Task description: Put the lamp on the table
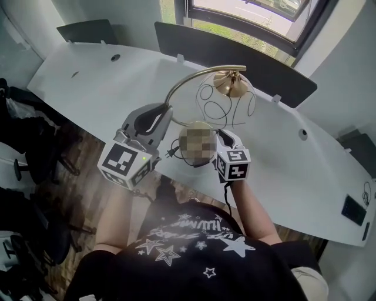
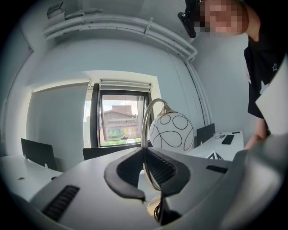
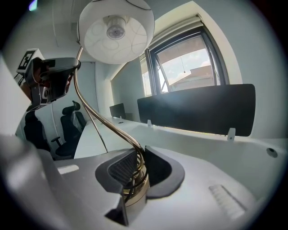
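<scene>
The lamp has a curved brass stem [image 1: 188, 79] and a white globe shade [image 1: 226, 99] with black loops. It stands upright over the near edge of the white table [image 1: 94, 76]. My left gripper [image 1: 164, 111] is shut on the thin stem partway up, as the left gripper view shows with the stem [image 2: 145, 134] between the pads and the shade [image 2: 171, 131] beyond. My right gripper [image 1: 221, 135] is shut on the stem's foot just above the brass base [image 3: 134, 196]. A blur patch hides the base in the head view. The black cord [image 1: 173, 151] hangs by it.
Black chair backs [image 1: 235, 52] line the table's far side under a window [image 1: 258, 14]. An office chair [image 1: 26, 138] stands on the wood floor at left. A small black item [image 1: 353, 209] lies at the table's right end. My left gripper [image 3: 53, 81] shows in the right gripper view.
</scene>
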### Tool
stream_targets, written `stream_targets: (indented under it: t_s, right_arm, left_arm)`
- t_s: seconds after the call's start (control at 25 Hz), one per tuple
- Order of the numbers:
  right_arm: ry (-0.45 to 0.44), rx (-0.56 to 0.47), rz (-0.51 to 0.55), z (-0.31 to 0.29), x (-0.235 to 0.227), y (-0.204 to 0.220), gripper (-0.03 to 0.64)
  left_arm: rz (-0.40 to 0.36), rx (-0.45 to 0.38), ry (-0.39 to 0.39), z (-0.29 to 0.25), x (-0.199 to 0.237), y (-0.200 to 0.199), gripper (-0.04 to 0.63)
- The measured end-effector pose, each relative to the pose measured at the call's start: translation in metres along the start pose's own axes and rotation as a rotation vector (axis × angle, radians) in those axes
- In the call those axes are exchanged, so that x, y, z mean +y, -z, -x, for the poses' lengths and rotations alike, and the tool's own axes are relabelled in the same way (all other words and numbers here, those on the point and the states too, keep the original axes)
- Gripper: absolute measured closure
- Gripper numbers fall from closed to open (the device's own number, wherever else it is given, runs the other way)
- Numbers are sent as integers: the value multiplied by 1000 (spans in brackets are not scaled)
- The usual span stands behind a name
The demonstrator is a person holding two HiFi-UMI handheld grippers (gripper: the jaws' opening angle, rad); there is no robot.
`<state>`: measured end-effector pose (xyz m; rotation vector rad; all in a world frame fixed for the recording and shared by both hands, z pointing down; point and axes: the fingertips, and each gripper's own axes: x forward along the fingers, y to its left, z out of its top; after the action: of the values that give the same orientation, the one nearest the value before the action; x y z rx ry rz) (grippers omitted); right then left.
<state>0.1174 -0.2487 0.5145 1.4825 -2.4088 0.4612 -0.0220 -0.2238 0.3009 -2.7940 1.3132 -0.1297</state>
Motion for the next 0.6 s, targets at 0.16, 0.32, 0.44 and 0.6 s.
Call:
stream_targets:
  t_s: [0.16,0.32,0.44,0.6]
  right_arm:
    - [61,14,-23,-21,-4,-5,571]
    - [112,27,-37,-42,-7,-12,571]
    - [154,34,-57,-62,-13,-17,571]
    - [188,32,-68,-85,-16,-24,569]
  left_arm:
    - [-1,0,70,-17,25,7,563]
    - [-2,5,127,-39,54,12,563]
    - [-15,12,161,-56,73,16,563]
    - [-18,-2,207,-72,96,21,563]
